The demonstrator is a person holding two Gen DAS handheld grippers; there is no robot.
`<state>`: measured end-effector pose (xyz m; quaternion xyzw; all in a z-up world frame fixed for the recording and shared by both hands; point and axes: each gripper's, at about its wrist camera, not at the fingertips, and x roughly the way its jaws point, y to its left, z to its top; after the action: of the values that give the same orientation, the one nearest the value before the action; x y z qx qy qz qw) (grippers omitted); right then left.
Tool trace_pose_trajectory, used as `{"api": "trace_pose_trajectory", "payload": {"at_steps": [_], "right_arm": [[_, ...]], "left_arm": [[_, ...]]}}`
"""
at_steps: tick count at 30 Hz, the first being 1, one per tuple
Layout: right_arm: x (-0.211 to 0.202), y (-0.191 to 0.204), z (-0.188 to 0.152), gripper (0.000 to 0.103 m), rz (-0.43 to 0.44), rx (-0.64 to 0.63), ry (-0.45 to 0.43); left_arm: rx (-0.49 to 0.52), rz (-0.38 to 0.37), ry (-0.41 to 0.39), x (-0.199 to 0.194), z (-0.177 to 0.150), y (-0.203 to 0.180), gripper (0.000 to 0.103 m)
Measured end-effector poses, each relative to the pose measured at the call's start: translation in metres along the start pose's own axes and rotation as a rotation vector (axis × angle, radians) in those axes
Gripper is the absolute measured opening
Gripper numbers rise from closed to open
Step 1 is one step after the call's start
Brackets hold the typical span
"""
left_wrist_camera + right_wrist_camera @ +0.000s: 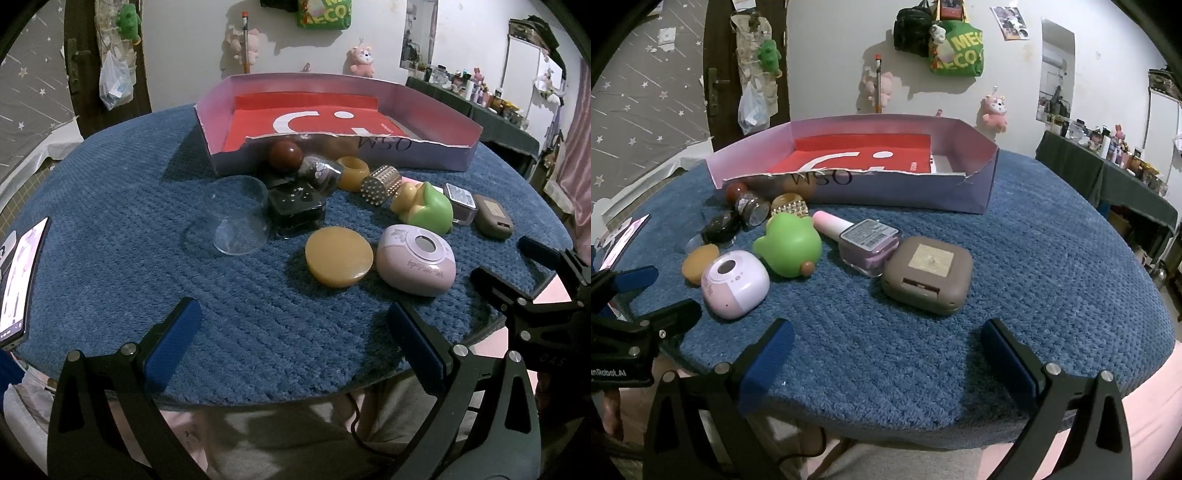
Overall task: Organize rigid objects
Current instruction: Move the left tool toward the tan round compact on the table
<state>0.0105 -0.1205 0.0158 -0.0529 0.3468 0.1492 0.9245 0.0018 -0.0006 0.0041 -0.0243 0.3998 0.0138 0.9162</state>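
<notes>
Both grippers (291,343) (886,354) hang wide open and empty near the table edge, knick-knacks piled before the box (894,195), and that glass cup (236,216) looks slippery, so I'd pinch its rim.

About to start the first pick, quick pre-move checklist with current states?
1. Left gripper open, nothing between the fingers: ok.
2. Right gripper open, nothing held: ok.
3. Box has free space inside on its red liner: ok.
4. Brown square case lies nearest the right gripper, with bare blue mat on its right: ok.
5. Pink device and yellow disc sit apart with a gap between them: ok.
6. Items near the box front, such as the brown ball and clear cup, are crowded together: not ok for a clean grasp.
</notes>
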Motion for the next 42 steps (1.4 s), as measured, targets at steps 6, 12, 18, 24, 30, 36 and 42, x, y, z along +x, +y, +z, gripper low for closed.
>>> {"api": "trace_pose_trajectory", "payload": {"at_steps": [6,12,18,24,30,36,42], "right_arm": [[0.004,-0.009,0.001,0.103,0.007,-0.002,-0.003],[-0.002,0.0,0.0,0.103,0.009,-0.004,-0.008],[-0.001,0.0,0.0,0.103,0.008,-0.004,-0.006],[-0.002,0.001,0.001,0.103,0.008,-0.005,-0.006],[-0.001,0.0,0.0,0.103,0.008,-0.004,-0.005],[-0.003,-0.002,0.003,0.103,0.017,-0.006,-0.004],[0.003,-0.007,0.012,0.102,0.005,-0.017,-0.003]], "left_arm": [[0.006,-0.006,0.002,0.0,0.003,-0.001,0.103],[0.007,-0.005,0.002,0.0,0.003,-0.001,0.103],[0.007,-0.006,0.002,0.0,0.003,-0.001,0.103],[0.007,-0.006,0.001,0.0,0.003,-0.001,0.103],[0.005,-0.003,0.007,0.002,0.005,-0.003,0.103],[0.001,-0.003,0.009,0.004,0.007,-0.004,0.103],[0.01,-0.009,0.007,0.005,0.007,-0.007,0.103]]}}
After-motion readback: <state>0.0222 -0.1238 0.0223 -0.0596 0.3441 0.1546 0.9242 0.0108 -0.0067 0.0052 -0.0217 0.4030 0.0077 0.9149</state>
